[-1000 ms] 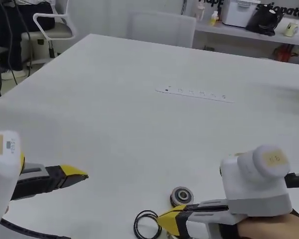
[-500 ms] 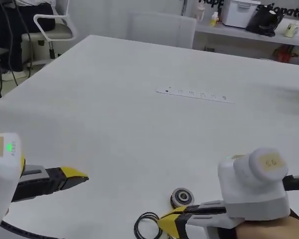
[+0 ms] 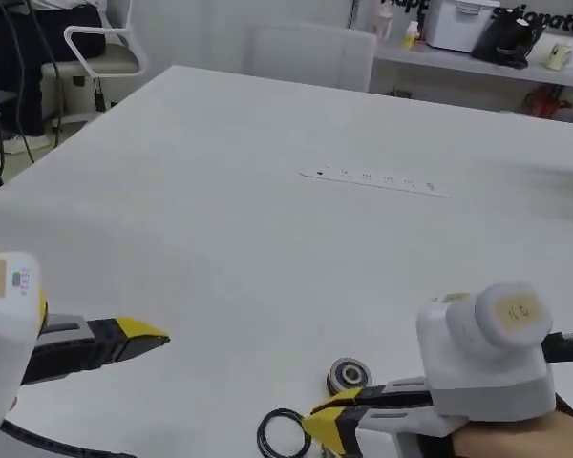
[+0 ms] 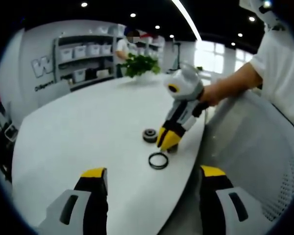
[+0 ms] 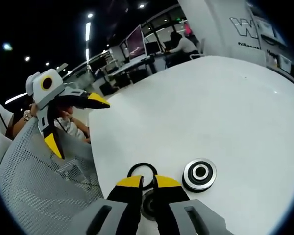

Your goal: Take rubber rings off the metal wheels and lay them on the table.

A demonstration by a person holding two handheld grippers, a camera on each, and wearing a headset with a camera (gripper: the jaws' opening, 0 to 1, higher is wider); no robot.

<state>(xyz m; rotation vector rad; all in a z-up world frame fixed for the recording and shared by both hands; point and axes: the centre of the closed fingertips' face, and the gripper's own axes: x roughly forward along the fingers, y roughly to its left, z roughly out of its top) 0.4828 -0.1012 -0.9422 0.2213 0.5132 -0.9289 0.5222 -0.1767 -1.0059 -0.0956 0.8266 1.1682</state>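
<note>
A black rubber ring [image 3: 282, 432] lies flat near the table's front edge. It sits just left of my right gripper [image 3: 323, 421], whose yellow tips are shut. A metal wheel [image 3: 349, 375] with a dark rim lies just beyond those tips. In the right gripper view the ring [image 5: 138, 170] is just past the tips of my right gripper [image 5: 148, 185], and the wheel [image 5: 200, 175] is to the right. A second dark wheel [image 5: 149, 205] shows through the gap under the jaws; I cannot tell if it is touched. My left gripper [image 3: 143, 336] hovers open at the left, holding nothing.
A white power strip [image 3: 374, 180] lies mid-table. Chairs [image 3: 306, 52] and shelves stand beyond the far edge. In the left gripper view the right gripper [image 4: 167, 141], the ring [image 4: 158, 160] and a wheel [image 4: 149, 135] sit close to the table [image 4: 88, 127] edge, with a mesh chair beside it.
The right gripper shifted slightly over the table edge. The ring beside its tips looked like overlapping loops and now lies as one flat loop. The left gripper stayed put.
</note>
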